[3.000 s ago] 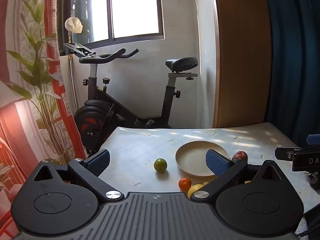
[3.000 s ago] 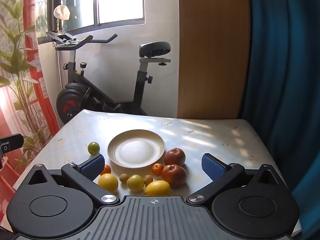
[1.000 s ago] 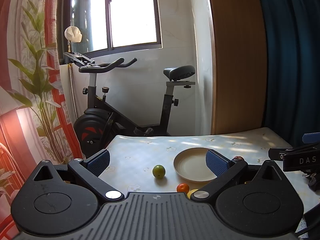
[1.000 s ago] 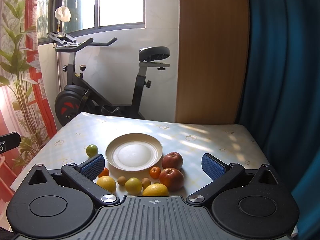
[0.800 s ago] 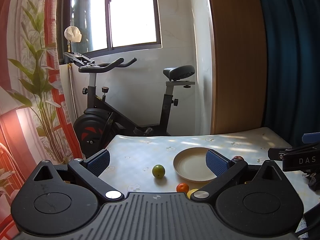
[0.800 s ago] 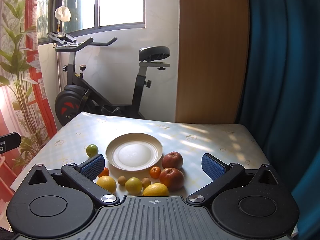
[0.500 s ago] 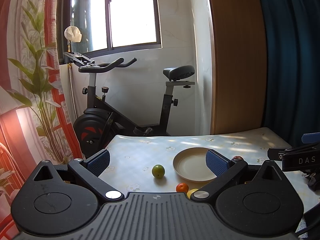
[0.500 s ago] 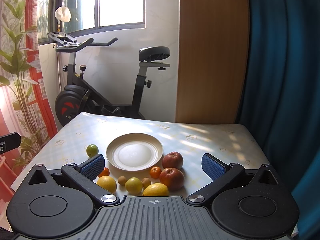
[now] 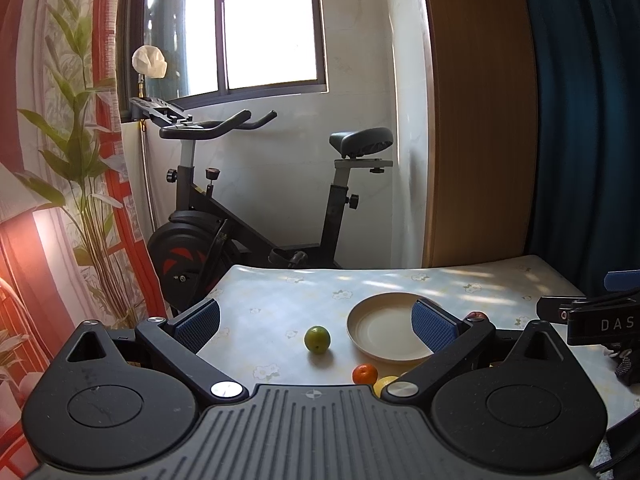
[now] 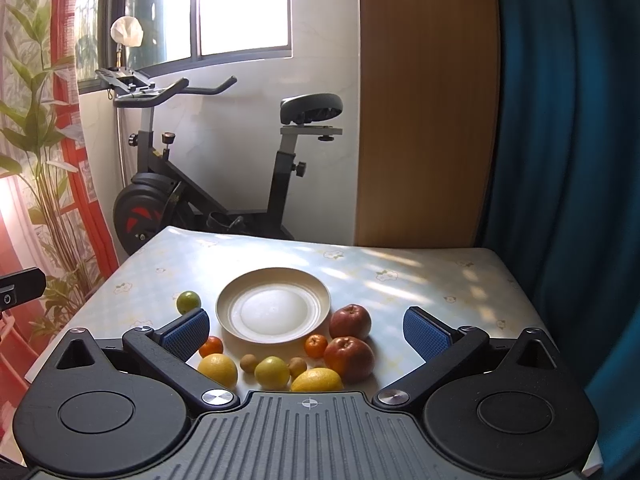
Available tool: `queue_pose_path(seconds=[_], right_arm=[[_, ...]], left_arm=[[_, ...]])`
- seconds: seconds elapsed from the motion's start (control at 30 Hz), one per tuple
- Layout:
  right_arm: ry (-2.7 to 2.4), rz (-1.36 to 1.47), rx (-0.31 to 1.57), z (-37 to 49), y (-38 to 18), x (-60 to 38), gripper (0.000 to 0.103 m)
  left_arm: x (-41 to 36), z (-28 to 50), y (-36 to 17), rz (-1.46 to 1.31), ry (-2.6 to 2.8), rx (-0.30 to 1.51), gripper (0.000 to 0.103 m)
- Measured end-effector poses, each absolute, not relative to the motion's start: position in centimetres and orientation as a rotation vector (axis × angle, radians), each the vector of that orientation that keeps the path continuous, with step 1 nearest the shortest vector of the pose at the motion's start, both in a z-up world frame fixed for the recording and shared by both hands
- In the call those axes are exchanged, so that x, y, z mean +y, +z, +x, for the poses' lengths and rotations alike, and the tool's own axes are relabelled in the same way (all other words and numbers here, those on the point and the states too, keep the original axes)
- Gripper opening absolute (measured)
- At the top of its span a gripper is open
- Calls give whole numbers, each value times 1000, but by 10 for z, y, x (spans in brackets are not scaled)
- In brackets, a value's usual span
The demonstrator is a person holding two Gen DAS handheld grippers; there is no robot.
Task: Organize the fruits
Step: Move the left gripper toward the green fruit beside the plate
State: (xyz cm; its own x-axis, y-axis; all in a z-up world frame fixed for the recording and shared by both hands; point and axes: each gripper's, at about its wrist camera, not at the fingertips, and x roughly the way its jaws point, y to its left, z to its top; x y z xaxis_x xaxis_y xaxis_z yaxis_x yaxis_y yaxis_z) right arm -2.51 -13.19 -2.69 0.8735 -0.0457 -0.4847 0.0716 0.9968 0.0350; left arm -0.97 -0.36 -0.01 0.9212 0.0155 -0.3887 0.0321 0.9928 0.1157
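An empty cream plate [image 10: 273, 303] sits mid-table, also seen in the left wrist view as the plate [image 9: 380, 332]. Fruits ring its near side: a green lime [image 10: 188, 301], two red apples [image 10: 351, 321] [image 10: 349, 357], two small oranges [image 10: 211, 347] [image 10: 316, 345], yellow citrus [image 10: 218, 369] [image 10: 272, 371], a lemon [image 10: 317, 380] and two small brown fruits [image 10: 248, 362]. My right gripper [image 10: 306, 326] hangs open above the near fruits, holding nothing. My left gripper [image 9: 316, 322] is open over the table's left part, with the lime [image 9: 317, 340] between its fingers' line of sight.
The table [image 10: 420, 280] has a pale flowered cloth. An exercise bike [image 10: 224, 184] stands behind its far edge, a plant [image 9: 80, 200] and red curtain to the left, a blue curtain [image 10: 560, 160] to the right. The right gripper's body [image 9: 596, 320] shows at the left view's right edge.
Over three seconds both grippers drew back and rose slightly, so the table looks a bit farther. In the last second almost nothing moved. No fruit has shifted.
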Motion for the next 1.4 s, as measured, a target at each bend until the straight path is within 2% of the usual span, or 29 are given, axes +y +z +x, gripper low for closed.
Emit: queue_pose_path(seconds=[0.4,0.8,1.17,1.4], right_arm=[[-25,104,318,22,-40,-159,103],[-22,157,369,108,-90,-157,103],[-25,97,460,134,-118,-171,103],[-61,45,463,134,-135,-184,103]], left_arm=[[29,43,2,31,90,415,103],[59,114,-12,1,192,440,103],[75,157,-46,-29,228,338,103],[73,186,-65,38,215,474,103]])
